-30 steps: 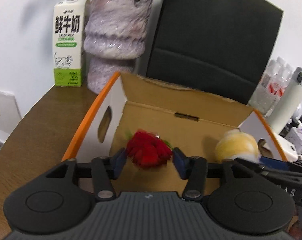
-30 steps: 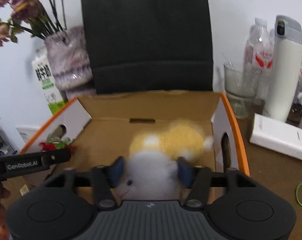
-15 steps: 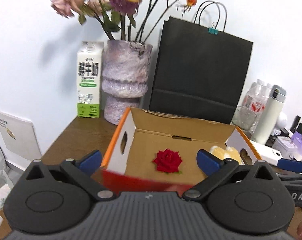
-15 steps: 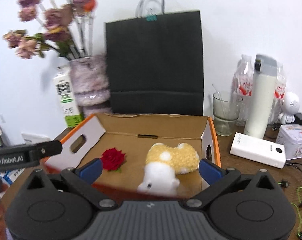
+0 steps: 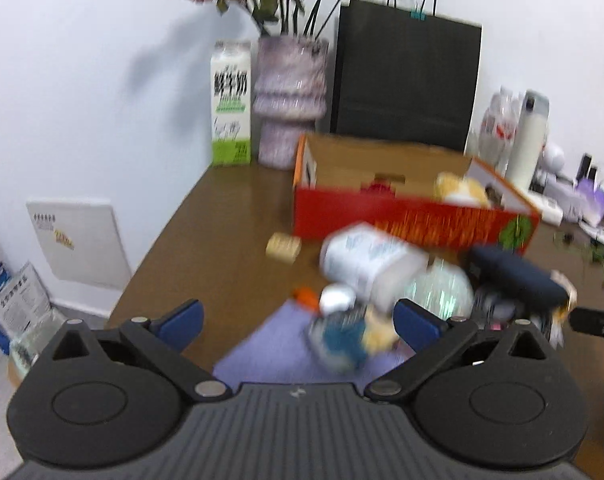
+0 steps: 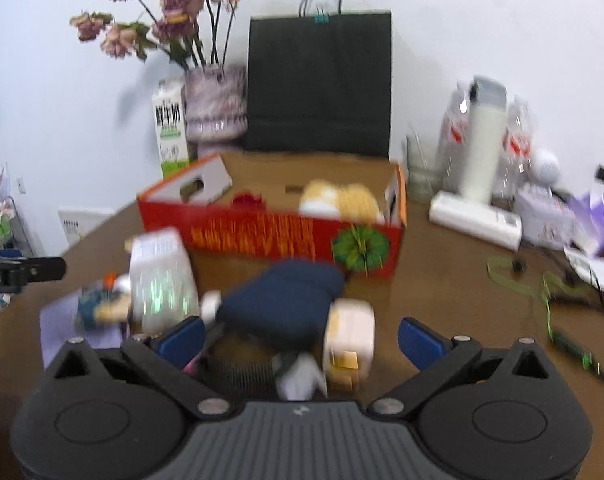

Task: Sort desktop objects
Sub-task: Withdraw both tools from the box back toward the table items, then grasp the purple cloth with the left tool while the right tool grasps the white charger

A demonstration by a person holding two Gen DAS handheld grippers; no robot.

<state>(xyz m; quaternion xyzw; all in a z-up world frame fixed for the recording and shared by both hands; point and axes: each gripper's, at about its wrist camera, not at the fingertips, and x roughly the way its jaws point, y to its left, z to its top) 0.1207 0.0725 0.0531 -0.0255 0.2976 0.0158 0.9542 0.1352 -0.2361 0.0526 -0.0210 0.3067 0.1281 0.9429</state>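
Box point(image 6: 286, 236) at desk rear holds rose point(image 6: 246, 201), plush toy point(image 6: 341, 198) | unsorted pile point(image 5: 373, 280) in front | left gripper point(image 5: 298, 320), right gripper point(image 6: 300, 338) spread wide, empty | step: between picks | next: choose one item

Both grippers are backed out of the red cardboard box point(image 6: 270, 236) now, jaws wide and empty; red fabric rose point(image 5: 375, 187) and yellow-white plush toy point(image 6: 341, 198) sit inside, well ahead of them.

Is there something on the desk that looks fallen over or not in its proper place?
Yes. A white bottle lies tilted on the loose pile in front of the red box, not upright. A small cork lies alone beside the box.
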